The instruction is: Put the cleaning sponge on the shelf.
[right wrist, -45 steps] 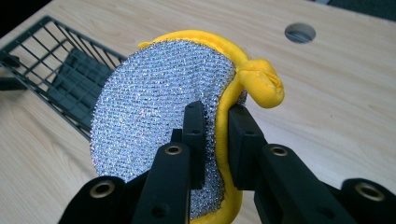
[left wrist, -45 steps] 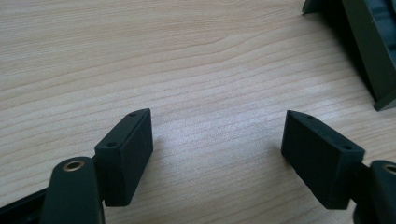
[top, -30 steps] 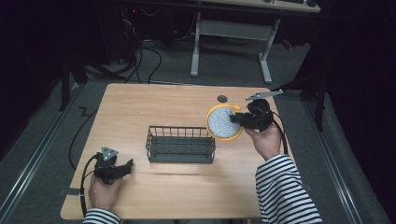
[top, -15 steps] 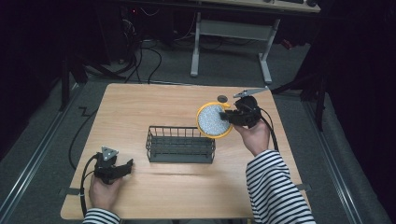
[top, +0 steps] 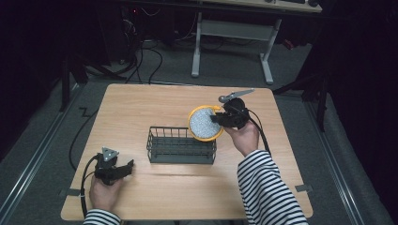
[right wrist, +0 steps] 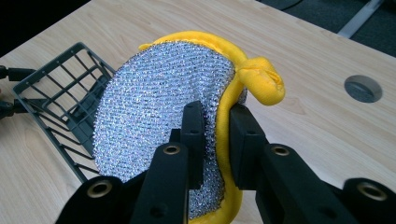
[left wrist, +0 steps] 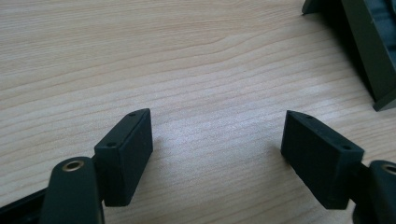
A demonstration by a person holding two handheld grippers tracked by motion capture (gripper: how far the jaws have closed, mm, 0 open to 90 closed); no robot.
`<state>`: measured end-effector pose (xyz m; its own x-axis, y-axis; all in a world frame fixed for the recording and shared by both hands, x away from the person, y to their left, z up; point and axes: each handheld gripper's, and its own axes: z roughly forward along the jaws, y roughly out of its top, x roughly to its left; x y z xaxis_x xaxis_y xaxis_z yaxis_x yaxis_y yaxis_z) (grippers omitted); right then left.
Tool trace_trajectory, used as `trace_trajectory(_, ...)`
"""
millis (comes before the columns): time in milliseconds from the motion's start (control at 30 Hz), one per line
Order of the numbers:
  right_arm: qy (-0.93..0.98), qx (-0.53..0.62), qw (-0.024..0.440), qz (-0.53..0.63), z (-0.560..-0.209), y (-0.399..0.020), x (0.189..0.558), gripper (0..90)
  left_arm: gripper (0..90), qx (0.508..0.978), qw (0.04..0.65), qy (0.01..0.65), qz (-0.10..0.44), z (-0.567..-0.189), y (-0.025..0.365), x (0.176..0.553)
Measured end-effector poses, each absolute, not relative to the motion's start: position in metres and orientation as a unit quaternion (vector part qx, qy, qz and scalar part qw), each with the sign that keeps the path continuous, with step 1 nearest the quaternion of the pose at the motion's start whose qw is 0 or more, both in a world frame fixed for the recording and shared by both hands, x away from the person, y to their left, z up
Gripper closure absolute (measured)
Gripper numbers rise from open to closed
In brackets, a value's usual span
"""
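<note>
scrubber (top: pixel 204 123) – above rack's (top: pixel 181 146) right end | left tool (top: pixel 126 168) – left of rack

Wooden table (top: pixel 155 101) bears a wire basket (top: pixel 181 145)

The round scouring pad (right wrist: pixel 159 116) was glittering silver mesh rimmed in bright yellow cloth; the wire basket (top: pixel 181 145) was dark grey, the wooden surface (top: pixel 141 108) pale, the sleeve (top: pixel 267 192) black-and-white striped.
</note>
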<state>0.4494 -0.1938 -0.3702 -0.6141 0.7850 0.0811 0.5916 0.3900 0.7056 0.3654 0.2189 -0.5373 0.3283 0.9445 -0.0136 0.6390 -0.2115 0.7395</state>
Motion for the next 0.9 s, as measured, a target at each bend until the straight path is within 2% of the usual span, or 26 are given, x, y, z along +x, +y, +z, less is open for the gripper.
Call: trace_trajectory(900, 0.841, 0.402, 0.115, 0.342, -0.402, -0.166, 0.453, 75.5, 26.3, 0.742, 0.335, 0.534, 0.229, -0.537, 0.219, 0.365)
